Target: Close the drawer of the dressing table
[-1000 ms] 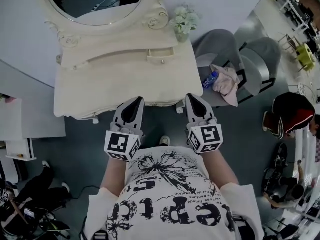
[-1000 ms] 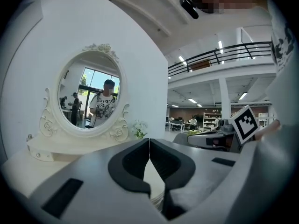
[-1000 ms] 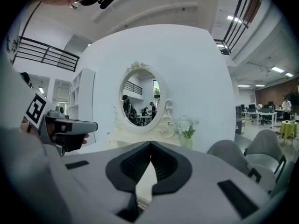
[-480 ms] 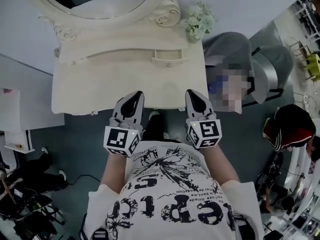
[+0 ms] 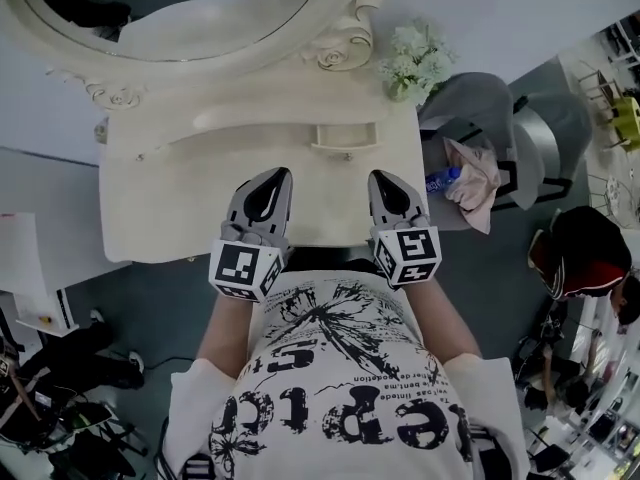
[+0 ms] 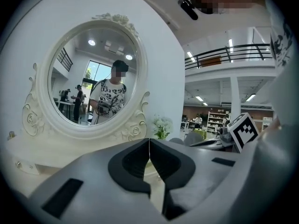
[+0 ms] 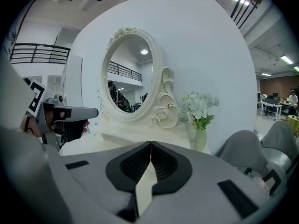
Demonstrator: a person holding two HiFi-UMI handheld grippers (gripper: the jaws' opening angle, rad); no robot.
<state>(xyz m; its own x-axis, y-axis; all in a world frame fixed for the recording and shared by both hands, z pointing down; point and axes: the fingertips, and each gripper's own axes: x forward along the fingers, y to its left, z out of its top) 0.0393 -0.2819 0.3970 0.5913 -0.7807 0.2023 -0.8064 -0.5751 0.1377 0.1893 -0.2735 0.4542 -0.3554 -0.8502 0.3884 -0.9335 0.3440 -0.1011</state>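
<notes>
Your left gripper [image 5: 273, 176] and right gripper [image 5: 381, 178] both have jaws pressed together on nothing, tips over the dressing table [image 5: 160, 203] top near its front. The small drawer [image 5: 345, 136] sticks out a bit below the mirror [image 5: 180, 18], ahead of the right gripper, untouched.

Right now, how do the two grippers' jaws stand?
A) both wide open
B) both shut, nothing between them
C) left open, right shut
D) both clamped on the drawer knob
B: in each gripper view, the jaws of the left gripper and the right gripper meet along a closed seam with nothing between them.
</notes>
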